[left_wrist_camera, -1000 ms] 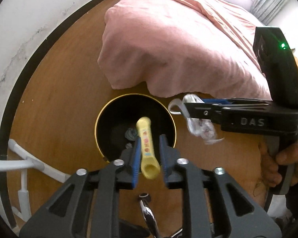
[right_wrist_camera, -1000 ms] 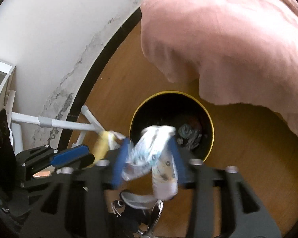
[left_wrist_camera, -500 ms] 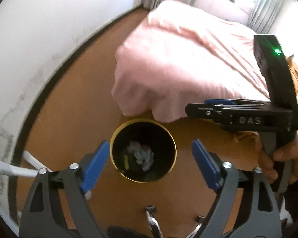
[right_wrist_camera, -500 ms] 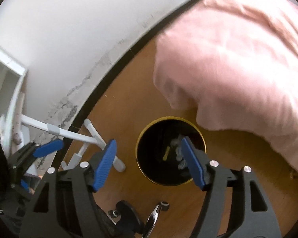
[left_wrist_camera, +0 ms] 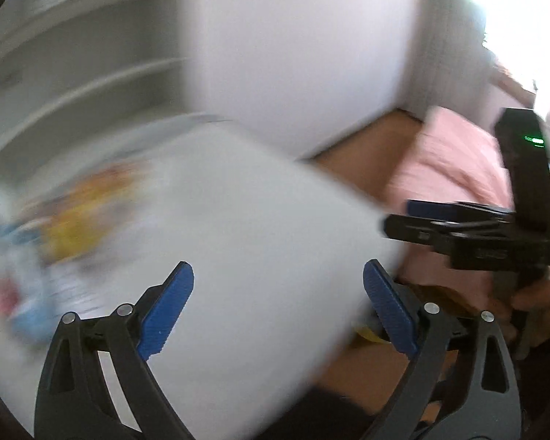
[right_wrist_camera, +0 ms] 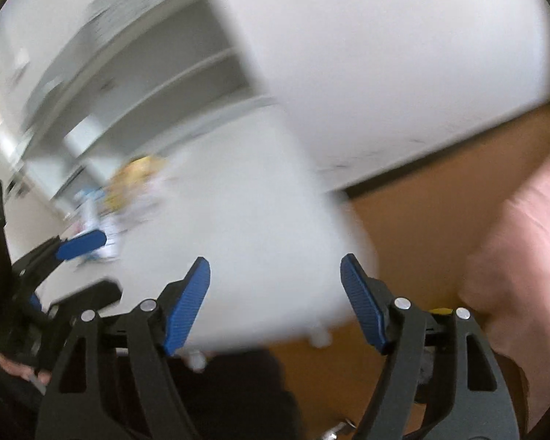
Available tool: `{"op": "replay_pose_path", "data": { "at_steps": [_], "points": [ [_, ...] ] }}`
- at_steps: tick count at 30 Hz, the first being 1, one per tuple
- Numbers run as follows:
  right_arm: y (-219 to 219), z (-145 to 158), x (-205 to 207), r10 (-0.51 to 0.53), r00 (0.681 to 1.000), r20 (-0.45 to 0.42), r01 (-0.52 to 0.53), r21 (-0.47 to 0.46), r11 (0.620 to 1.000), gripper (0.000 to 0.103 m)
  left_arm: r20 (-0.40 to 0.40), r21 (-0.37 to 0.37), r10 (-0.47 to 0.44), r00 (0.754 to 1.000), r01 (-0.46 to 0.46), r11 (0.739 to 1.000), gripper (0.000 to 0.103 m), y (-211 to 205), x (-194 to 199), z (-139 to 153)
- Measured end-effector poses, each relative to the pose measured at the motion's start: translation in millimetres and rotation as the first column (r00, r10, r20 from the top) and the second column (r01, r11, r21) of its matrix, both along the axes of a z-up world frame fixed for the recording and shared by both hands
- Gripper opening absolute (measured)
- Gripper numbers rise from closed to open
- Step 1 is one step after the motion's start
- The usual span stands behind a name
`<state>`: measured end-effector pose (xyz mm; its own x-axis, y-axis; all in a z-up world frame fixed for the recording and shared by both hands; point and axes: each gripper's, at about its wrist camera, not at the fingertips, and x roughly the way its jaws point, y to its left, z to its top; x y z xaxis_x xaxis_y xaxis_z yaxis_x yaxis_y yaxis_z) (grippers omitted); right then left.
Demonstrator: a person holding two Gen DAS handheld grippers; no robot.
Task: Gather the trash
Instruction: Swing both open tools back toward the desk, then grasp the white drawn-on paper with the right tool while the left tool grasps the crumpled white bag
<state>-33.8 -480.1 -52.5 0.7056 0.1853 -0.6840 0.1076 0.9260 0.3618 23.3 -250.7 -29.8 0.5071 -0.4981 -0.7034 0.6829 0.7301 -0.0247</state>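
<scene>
Our left gripper (left_wrist_camera: 278, 306) and right gripper (right_wrist_camera: 275, 302) are both spreading wider, nothing between their blue pads. Beyond them lies a blurred white table (left_wrist_camera: 245, 227), with colourful trash (left_wrist_camera: 80, 216) at its far-left side.

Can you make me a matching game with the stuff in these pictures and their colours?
Things:
1. pads on the left tongs
2. bed cover
3. floor
4. table top

Colours:
a. white
b. pink
c. blue
d. orange-brown

Pairs: 1-c, 2-b, 3-d, 4-a
</scene>
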Motion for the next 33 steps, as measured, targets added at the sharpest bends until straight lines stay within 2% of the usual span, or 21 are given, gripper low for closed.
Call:
{"op": "replay_pose_path", "data": {
  "at_steps": [2,3,4,5,7,8,11,15,20,26,28,30,31,32,33],
  "points": [
    [51,4,27,0.106,0.994,0.009,-0.106,0.006,0.994,0.071,0.029,0.027,0.118,0.993,-0.119,0.992,0.091,51,15,1],
    [71,6,37,0.144,0.989,0.011,-0.144,0.004,0.99,0.071,0.036,0.037,0.199,0.979,-0.2,0.979,0.091,88,25,0],
    [97,8,48,0.188,0.982,0.012,-0.188,-0.003,0.982,0.071,0.035,0.039,0.242,0.97,-0.243,0.969,0.091,107,30,0],
    [120,10,58,0.229,0.973,0.012,-0.229,-0.009,0.973,0.071,0.032,0.04,0.289,0.957,-0.29,0.956,0.091,127,36,1],
    [153,11,73,0.287,0.958,0.009,-0.287,-0.013,0.958,0.071,0.026,0.055,0.401,0.916,-0.402,0.914,0.091,174,47,-3],
    [168,11,79,0.308,0.951,0.006,-0.308,-0.02,0.951,0.071,0.013,0.056,0.439,0.898,-0.439,0.897,0.091,191,50,-7],
    [206,15,97,0.35,0.937,-0.008,-0.35,-0.041,0.936,0.068,-0.031,0.048,0.497,0.867,-0.495,0.867,0.091,232,54,-18],
    [233,12,113,0.374,0.927,-0.035,-0.375,-0.063,0.925,0.061,-0.049,0.049,0.52,0.853,-0.518,0.854,0.091,256,61,-27],
    [243,1,128,0.365,0.928,-0.076,-0.371,-0.082,0.925,0.055,-0.064,0.068,0.51,0.857,-0.507,0.86,0.091,249,82,-43],
    [244,-8,137,0.353,0.93,-0.101,-0.361,-0.078,0.929,0.052,-0.105,0.056,0.54,0.835,-0.537,0.841,0.091,247,100,-53],
    [244,-12,141,0.35,0.93,-0.11,-0.359,-0.075,0.93,0.044,-0.109,0.051,0.539,0.835,-0.537,0.842,0.09,247,100,-54],
    [245,-16,145,0.35,0.928,-0.125,-0.36,-0.071,0.93,0.03,-0.112,0.038,0.532,0.839,-0.531,0.846,0.083,247,99,-52],
    [246,-17,146,0.351,0.927,-0.134,-0.363,-0.076,0.929,0.023,-0.118,0.034,0.528,0.841,-0.528,0.849,0.068,249,102,-53],
    [247,-17,146,0.351,0.927,-0.136,-0.363,-0.08,0.928,0.02,-0.132,0.029,0.52,0.844,-0.521,0.853,0.047,249,102,-53],
    [248,-16,145,0.349,0.928,-0.131,-0.361,-0.083,0.929,0.014,-0.142,0.028,0.516,0.845,-0.518,0.855,0.039,250,102,-53]
  ]
}}
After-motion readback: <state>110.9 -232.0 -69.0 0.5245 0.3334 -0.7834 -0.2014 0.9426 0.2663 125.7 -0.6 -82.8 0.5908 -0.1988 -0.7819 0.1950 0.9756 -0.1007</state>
